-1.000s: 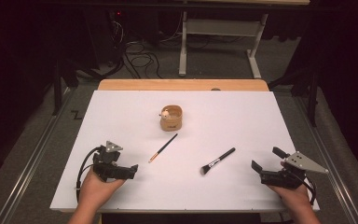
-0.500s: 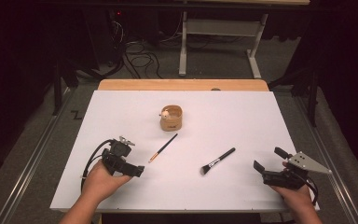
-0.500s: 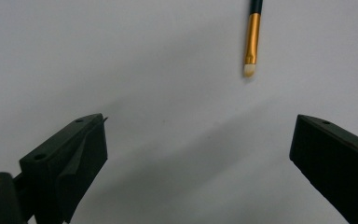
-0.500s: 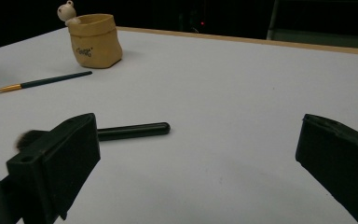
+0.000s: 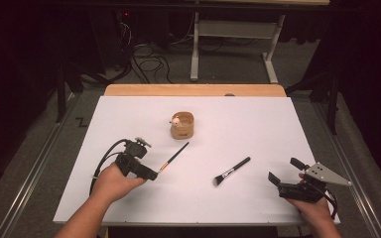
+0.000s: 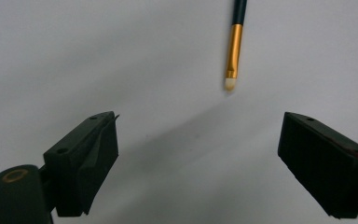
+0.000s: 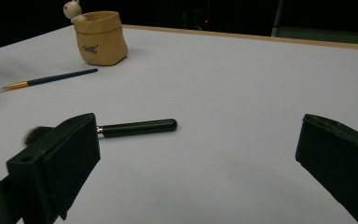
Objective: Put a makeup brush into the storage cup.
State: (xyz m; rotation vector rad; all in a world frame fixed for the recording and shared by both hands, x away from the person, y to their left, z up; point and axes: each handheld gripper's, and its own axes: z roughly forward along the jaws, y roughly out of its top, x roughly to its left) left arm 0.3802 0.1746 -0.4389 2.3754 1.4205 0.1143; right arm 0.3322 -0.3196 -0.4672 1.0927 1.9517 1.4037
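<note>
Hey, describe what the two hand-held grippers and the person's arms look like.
Both are black. The left hand-held gripper trails a looping black cable; the right hand-held gripper carries a grey three-cornered plate on top. Each has two blocky black jaws with small round holes on top, clear in the gripper views. The forearms are bare, with no sleeves or gloves in sight.
</note>
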